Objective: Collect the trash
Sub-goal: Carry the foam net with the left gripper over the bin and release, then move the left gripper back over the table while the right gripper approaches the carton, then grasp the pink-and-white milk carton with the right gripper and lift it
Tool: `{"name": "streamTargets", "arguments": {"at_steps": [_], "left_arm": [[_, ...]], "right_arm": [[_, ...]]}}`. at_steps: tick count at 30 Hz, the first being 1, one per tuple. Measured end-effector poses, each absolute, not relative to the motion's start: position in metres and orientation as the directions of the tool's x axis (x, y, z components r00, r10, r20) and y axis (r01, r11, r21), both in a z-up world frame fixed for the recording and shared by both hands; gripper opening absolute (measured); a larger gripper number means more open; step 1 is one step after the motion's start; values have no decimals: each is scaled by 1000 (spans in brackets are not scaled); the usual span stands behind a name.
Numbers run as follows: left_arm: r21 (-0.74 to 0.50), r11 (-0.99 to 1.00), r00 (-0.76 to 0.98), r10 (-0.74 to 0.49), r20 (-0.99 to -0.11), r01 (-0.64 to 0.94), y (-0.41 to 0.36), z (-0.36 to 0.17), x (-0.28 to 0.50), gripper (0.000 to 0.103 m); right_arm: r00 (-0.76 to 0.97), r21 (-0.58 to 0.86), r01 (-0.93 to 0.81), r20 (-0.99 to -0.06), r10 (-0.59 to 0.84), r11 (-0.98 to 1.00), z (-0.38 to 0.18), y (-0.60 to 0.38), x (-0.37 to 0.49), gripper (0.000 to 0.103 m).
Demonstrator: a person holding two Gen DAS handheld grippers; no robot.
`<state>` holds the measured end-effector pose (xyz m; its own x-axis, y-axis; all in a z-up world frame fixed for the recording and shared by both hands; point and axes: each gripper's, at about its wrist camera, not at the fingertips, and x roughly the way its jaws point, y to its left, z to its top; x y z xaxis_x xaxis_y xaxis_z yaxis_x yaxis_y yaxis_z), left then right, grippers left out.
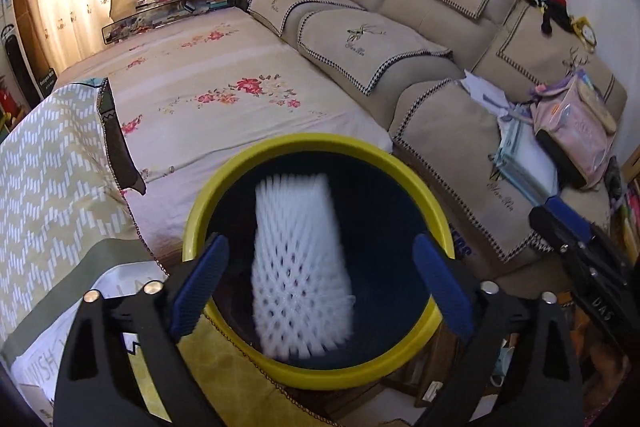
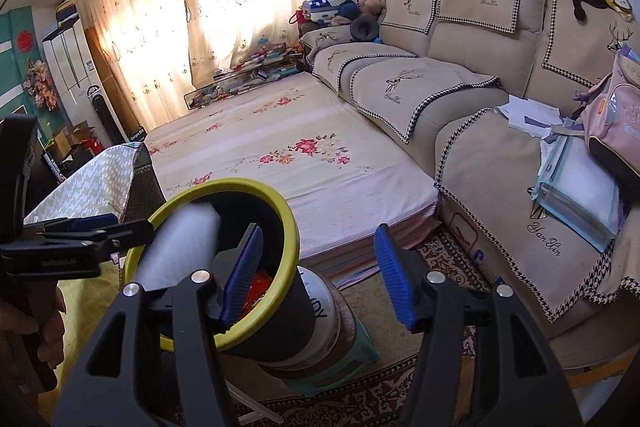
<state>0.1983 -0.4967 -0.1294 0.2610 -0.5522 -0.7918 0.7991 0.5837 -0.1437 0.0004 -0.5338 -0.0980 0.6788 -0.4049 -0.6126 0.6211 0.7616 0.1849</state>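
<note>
The left tongs (image 1: 320, 283) gape empty over the yellow-rimmed bin (image 1: 400, 167) as the white foam net (image 1: 300, 259) drops in, while the right tongs (image 2: 320, 271), half open and empty, should likely seek more trash.

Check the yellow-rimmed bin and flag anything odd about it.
The white foam net is motion-blurred over the mouth of the bin, apparently mid-drop between the open left gripper fingers. The bin itself stands upright, nothing spilled.
</note>
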Motion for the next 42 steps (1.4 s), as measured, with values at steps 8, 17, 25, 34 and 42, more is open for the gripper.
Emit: {"name": "streamTargets", "arguments": {"at_steps": [8, 17, 25, 34, 42], "left_arm": [[-170, 595, 313, -618, -721, 786, -448, -88, 187, 94], [-157, 707, 474, -605, -640, 689, -305, -37, 144, 98], [-82, 870, 674, -433, -598, 486, -154, -22, 107, 98], [-110, 949, 748, -302, -591, 296, -34, -34, 82, 98], [-124, 963, 766, -267, -585, 240, -3, -48, 72, 98]], "right_arm": [[687, 182, 607, -610, -395, 774, -95, -529, 4, 57], [714, 165, 525, -619, -327, 835, -93, -495, 29, 59], [781, 169, 329, -602, -167, 929, -80, -418, 66, 59], [801, 194, -105, -565, 199, 975, -52, -277, 122, 59], [759, 235, -222, -568, 319, 946, -43, -195, 165, 59]]}}
